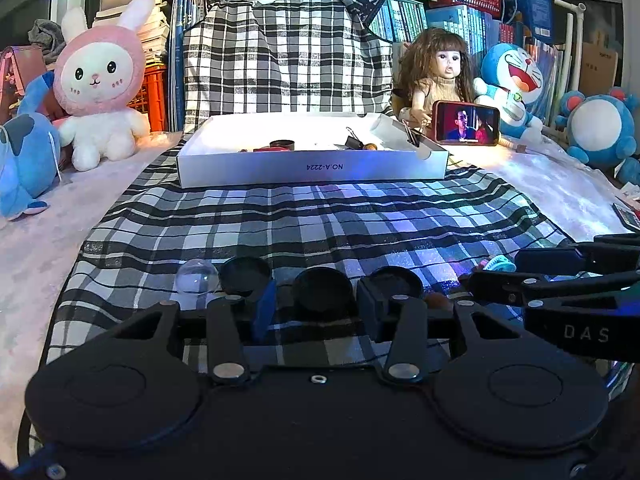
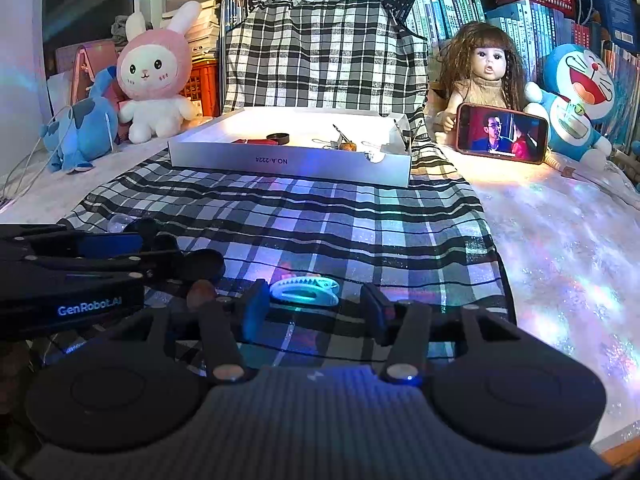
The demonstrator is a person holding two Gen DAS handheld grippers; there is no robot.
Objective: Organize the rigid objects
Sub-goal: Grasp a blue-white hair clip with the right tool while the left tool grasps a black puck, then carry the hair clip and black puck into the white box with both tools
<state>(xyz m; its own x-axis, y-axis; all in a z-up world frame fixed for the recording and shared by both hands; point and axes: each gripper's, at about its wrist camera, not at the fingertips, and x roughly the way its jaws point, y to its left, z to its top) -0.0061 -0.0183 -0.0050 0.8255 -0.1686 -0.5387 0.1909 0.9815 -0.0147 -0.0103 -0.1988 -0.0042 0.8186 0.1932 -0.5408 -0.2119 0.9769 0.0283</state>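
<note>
A white shallow box [image 1: 312, 166] stands on the checked cloth ahead, also in the right wrist view [image 2: 288, 160]; it holds a black cap, a red piece, binder clips and a small brown thing. My left gripper [image 1: 316, 308] is open, with a black round cap [image 1: 323, 294] between its fingers. Two more black caps [image 1: 246, 276] [image 1: 396, 282] and a clear dome [image 1: 195, 276] lie beside it. My right gripper [image 2: 312, 312] is open around a pale blue-white hair clip [image 2: 304, 291]. A small brown object [image 2: 202, 292] lies to its left.
Plush rabbit [image 1: 100, 80] and blue plush [image 1: 24, 156] sit at the left. A doll [image 1: 440, 68], a phone playing video [image 1: 466, 123] and Doraemon toys [image 1: 516, 80] sit at the right. Books and crates line the back. A checked cushion [image 1: 288, 56] stands behind the box.
</note>
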